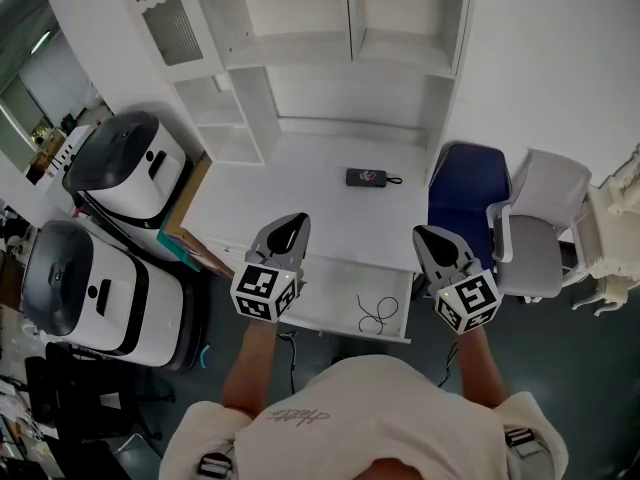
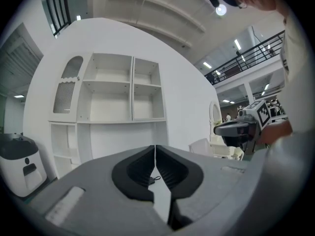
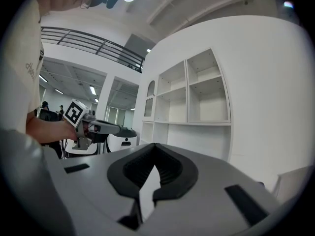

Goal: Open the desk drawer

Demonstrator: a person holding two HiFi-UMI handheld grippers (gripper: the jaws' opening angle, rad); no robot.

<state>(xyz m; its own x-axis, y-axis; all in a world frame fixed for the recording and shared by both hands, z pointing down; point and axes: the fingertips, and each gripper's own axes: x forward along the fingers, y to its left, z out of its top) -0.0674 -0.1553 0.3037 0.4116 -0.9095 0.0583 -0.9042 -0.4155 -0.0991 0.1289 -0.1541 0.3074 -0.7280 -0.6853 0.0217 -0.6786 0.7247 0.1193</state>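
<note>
A person stands at a white bench (image 1: 300,183) with its drawer (image 1: 335,298) drawn out from under the front edge toward them, a loose black cable (image 1: 376,314) lying inside. The left tongs (image 1: 291,224) hover over the drawer's left end and the right tongs (image 1: 426,234) just off its right end, near a blue chair (image 1: 465,183). Both pairs are pressed together and hold nothing (each gripper view shows the tips meeting on empty air). A small black device (image 1: 366,177) sits farther back on the bench. Judging by how far the drawer stands out, the opening looks done or close to it. Any further pull would call for one pair to spread, drop to the front lip and close on it.
</note>
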